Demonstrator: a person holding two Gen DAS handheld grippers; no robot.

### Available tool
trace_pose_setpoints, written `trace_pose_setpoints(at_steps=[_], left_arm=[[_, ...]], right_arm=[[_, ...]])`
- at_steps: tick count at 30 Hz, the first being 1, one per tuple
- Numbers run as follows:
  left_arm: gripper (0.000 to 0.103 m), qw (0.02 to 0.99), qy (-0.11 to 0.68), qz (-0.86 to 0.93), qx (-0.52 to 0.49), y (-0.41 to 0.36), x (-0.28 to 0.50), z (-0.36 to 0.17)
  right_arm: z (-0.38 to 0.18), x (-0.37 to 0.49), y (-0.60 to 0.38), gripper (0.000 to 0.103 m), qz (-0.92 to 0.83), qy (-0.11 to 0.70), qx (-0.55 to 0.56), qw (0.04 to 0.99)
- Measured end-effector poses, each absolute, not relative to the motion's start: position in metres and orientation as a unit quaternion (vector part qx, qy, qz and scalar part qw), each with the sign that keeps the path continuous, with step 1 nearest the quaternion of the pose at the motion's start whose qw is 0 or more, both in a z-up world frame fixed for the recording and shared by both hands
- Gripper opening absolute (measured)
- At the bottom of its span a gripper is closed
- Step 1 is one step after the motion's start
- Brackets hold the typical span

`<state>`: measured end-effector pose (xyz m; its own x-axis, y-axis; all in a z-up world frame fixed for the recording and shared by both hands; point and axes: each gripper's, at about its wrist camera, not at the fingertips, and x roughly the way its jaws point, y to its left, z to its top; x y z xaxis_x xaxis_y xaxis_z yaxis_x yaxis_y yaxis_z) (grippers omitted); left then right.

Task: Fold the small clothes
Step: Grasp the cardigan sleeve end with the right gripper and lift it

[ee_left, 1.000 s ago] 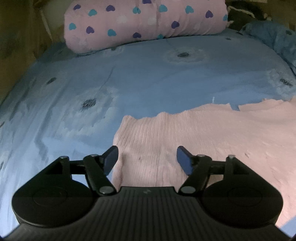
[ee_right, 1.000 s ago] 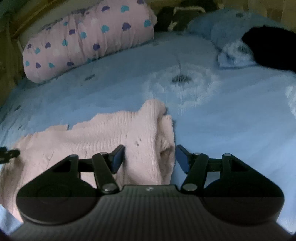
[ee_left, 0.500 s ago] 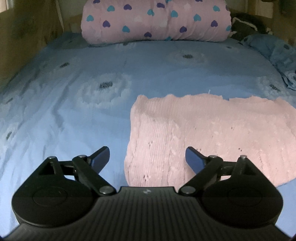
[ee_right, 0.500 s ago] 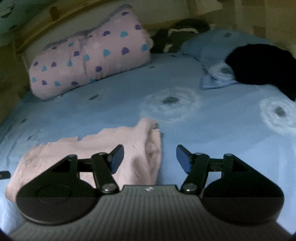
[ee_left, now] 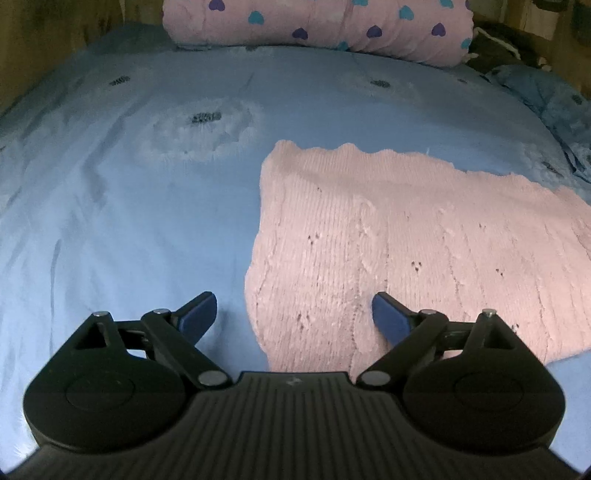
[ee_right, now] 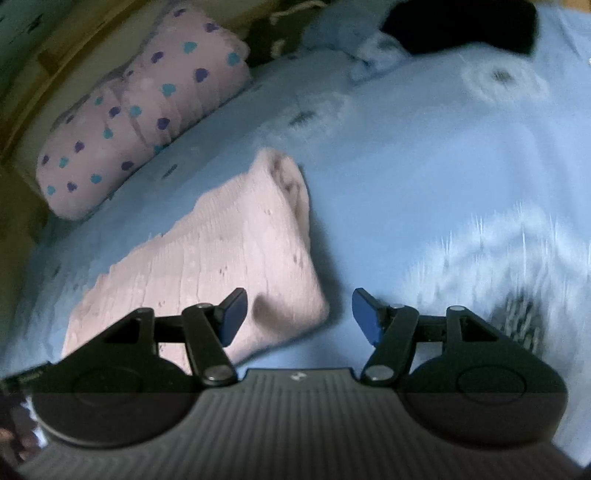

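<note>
Your left hand-held gripper (ee_left: 293, 314) is spread wide and empty over the near left edge of the pink knit garment (ee_left: 406, 251), which lies folded on the blue bed sheet (ee_left: 129, 203). Your right hand-held gripper (ee_right: 299, 314) is released too, straddling the garment's near right corner.

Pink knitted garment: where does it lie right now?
The pink knitted garment lies flat on the blue bedsheet, right of centre in the left wrist view, nearer than the heart-print pillow.
</note>
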<state>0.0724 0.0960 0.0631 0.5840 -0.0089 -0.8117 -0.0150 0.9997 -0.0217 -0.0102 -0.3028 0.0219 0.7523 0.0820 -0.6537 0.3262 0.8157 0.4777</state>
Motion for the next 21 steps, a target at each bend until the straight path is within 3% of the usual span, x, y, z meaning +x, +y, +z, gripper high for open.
trace_pose_setpoints(at_steps=[10,14,21], left_arm=[[0.097,0.879,0.473,-0.001,-0.055,0.106,0.076,0.055],[0.098,0.874,0.481,0.0,-0.072,0.109,0.079,0.051],[0.1,0.874,0.482,0.001,-0.066,0.108,0.081,0.05]], right_arm=[[-0.003,0.009,-0.279,0.067,-0.083,0.302,0.346,0.884],[-0.01,0.021,-0.28,0.078,-0.085,0.271,0.377,0.882],[-0.016,0.033,-0.279,0.078,-0.079,0.235,0.389,0.887]])
